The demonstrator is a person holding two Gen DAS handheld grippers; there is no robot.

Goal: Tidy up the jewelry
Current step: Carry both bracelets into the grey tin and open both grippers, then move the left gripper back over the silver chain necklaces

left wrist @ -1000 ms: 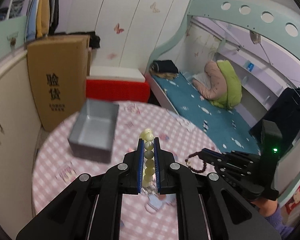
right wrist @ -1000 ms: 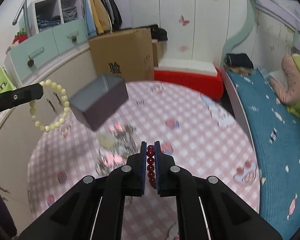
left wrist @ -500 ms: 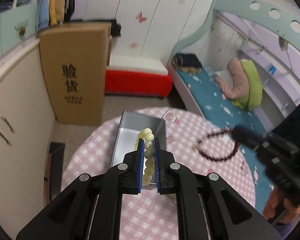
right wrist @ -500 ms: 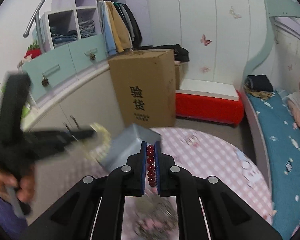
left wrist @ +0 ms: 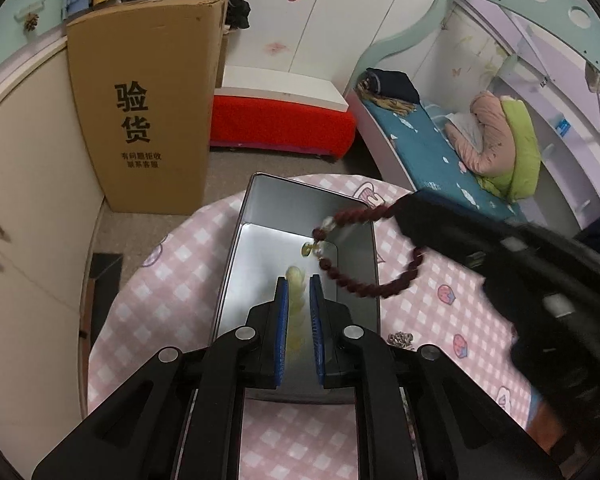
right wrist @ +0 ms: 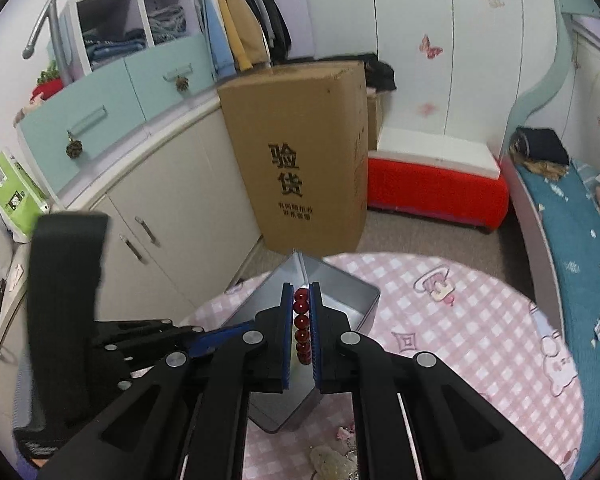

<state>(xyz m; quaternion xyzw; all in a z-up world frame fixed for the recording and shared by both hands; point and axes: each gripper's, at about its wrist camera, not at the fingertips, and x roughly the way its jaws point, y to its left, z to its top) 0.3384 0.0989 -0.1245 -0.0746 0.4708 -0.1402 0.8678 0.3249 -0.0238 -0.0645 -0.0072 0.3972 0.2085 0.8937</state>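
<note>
left gripper (left wrist: 299, 280) poised over the open grey tin box (left wrist: 247, 220) on the pink-checked table (left wrist: 168, 264), blue pads clamped on a pale yellow bead bracelet (left wrist: 296, 300) dangling into the box; right gripper (right wrist: 301, 292) closed on a dark red bead bracelet (right wrist: 302, 322), seen from the left wrist entering from 3 o'clock with the red loop (left wrist: 364, 284) hanging over the box's 2 o'clock corner; more trinkets (right wrist: 332, 460) lying on the table at 6 o'clock of the box; cardboard carton (left wrist: 140, 100) standing on the floor at 11 o'clock.
</note>
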